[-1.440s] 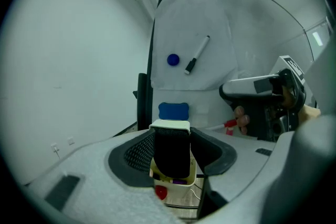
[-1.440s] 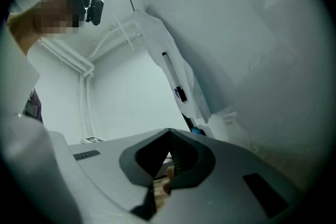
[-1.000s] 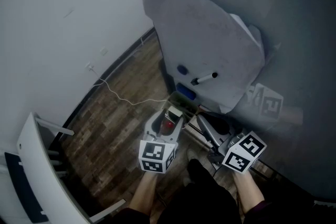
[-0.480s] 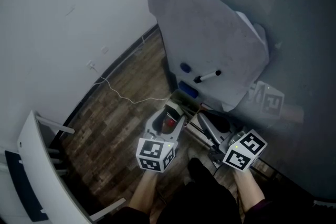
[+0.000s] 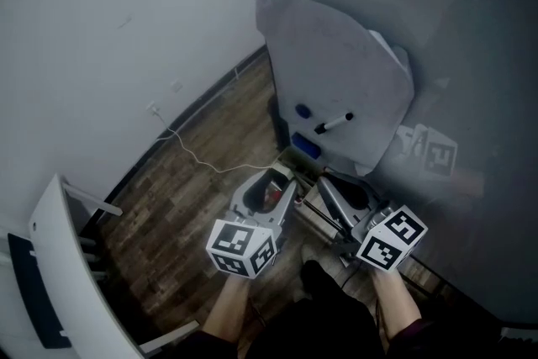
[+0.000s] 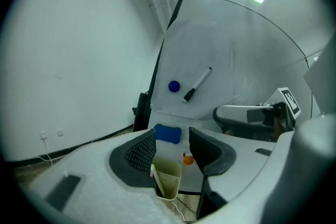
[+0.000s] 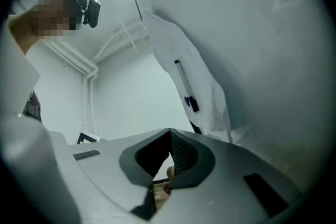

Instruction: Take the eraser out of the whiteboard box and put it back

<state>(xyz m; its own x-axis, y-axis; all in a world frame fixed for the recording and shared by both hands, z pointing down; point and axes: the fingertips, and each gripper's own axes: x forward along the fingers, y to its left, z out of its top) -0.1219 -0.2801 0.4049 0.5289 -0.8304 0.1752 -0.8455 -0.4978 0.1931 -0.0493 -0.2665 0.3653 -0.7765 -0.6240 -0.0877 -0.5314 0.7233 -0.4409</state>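
A blue eraser [image 5: 305,149] sits at the foot of a leaning whiteboard [image 5: 336,80], above a small yellowish box [image 5: 290,159]. In the left gripper view the eraser [image 6: 168,134] shows just beyond the jaws and the box [image 6: 169,178] lies below them. My left gripper [image 5: 277,179] [image 6: 172,140] is open; its jaws have just been closing a little, with nothing pressed between the pads. To its right, my right gripper [image 5: 326,182] [image 7: 169,136] has its jaw tips together with nothing in them.
A blue magnet [image 5: 303,110] and a black marker [image 5: 333,124] stick to the whiteboard. A white cable [image 5: 197,154] runs over the wooden floor [image 5: 193,197]. A white wall [image 5: 109,38] stands on the left, a grey wall [image 5: 471,55] on the right, and a white frame [image 5: 59,265] at the lower left.
My left gripper has risen a little in front of the eraser and its cube has swung left. The view has shifted, so the whiteboard sits further right. The right gripper barely moved.
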